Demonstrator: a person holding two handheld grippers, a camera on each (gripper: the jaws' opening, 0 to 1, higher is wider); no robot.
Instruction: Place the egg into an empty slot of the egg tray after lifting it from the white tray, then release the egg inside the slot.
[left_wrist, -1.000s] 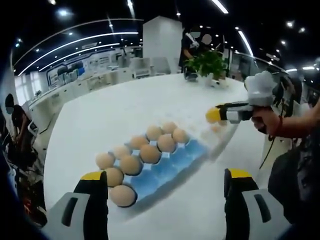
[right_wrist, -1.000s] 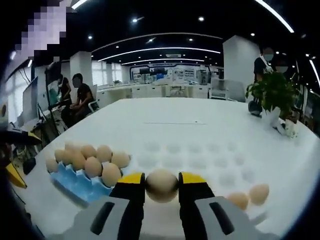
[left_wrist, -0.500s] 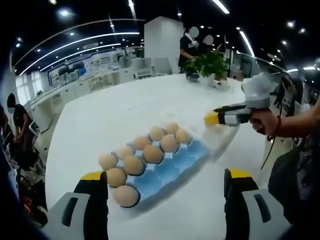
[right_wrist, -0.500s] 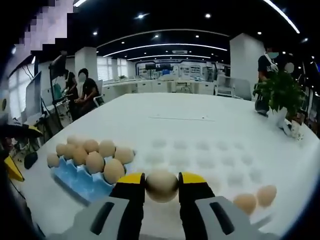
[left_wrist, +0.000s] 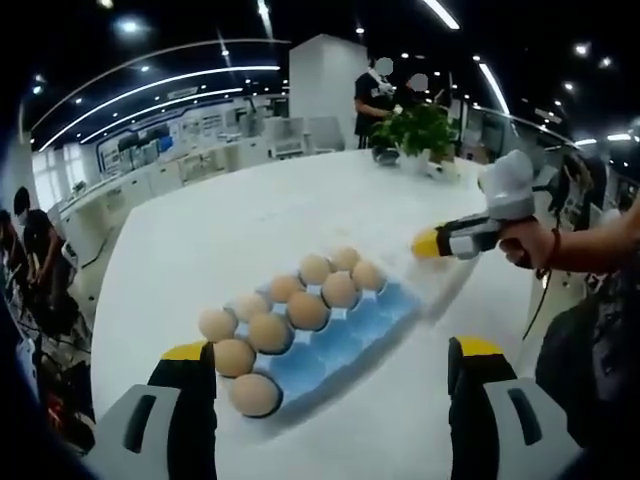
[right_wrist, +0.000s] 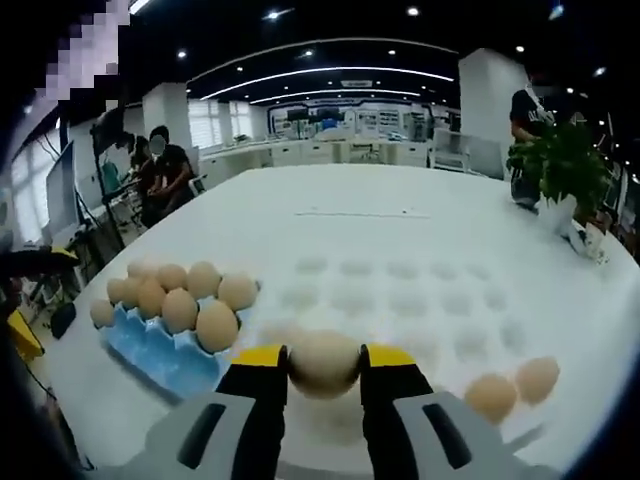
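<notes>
In the right gripper view, my right gripper (right_wrist: 323, 352) is shut on a tan egg (right_wrist: 323, 368), held above the white dimpled tray (right_wrist: 400, 300). Two more eggs (right_wrist: 492, 395) lie at that tray's near right. The blue egg tray (right_wrist: 150, 345), with several eggs in its far slots, sits to the left. In the left gripper view, my left gripper (left_wrist: 332, 352) stands open near the blue egg tray (left_wrist: 350, 330), whose near slots are bare. The right gripper (left_wrist: 440, 240), held by a hand, hovers beyond the tray's right end.
A potted plant (left_wrist: 420, 125) stands at the far side of the long white table (left_wrist: 250, 220); it also appears in the right gripper view as the plant (right_wrist: 565, 165). People stand behind it and sit beyond the table's left edge.
The right gripper keeps its hold on the egg and has risen slightly over the white tray. The left gripper has barely shifted and stays open.
</notes>
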